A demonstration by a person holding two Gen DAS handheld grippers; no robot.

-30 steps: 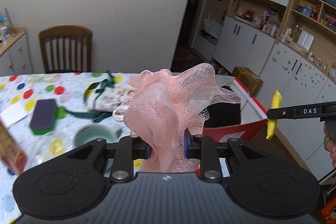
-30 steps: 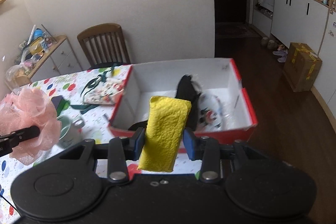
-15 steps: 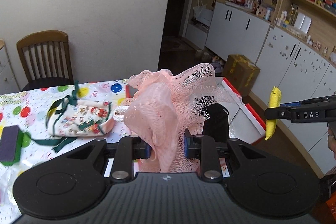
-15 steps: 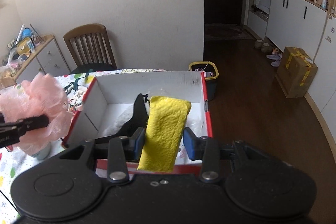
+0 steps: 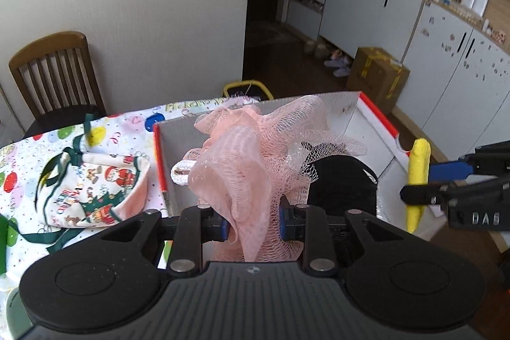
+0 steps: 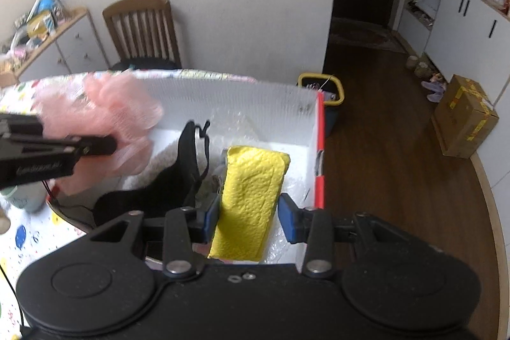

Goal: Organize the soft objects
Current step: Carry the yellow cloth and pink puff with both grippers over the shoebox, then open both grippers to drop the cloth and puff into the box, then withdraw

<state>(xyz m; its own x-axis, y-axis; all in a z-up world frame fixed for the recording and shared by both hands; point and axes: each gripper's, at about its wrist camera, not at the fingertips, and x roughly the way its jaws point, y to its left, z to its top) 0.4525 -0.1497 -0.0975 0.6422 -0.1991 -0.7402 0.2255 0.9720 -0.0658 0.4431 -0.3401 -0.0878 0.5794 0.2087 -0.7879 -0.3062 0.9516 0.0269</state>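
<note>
The left gripper (image 5: 253, 223) is clamped on a pink mesh pouf (image 5: 255, 155), angled downward. The right gripper (image 6: 248, 214) is pinched on a yellow sponge (image 6: 251, 196), held just right of the pouf, also tilted down.

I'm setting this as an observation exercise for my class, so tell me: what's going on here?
A person is sorting soft things into a red and white box on a spotted tablecloth. The left gripper holds a pink mesh bath puff over the box; the right gripper holds a yellow sponge cloth above it too. A black fabric item already lies inside. A Christmas drawstring bag is on the table beside the box.
</note>
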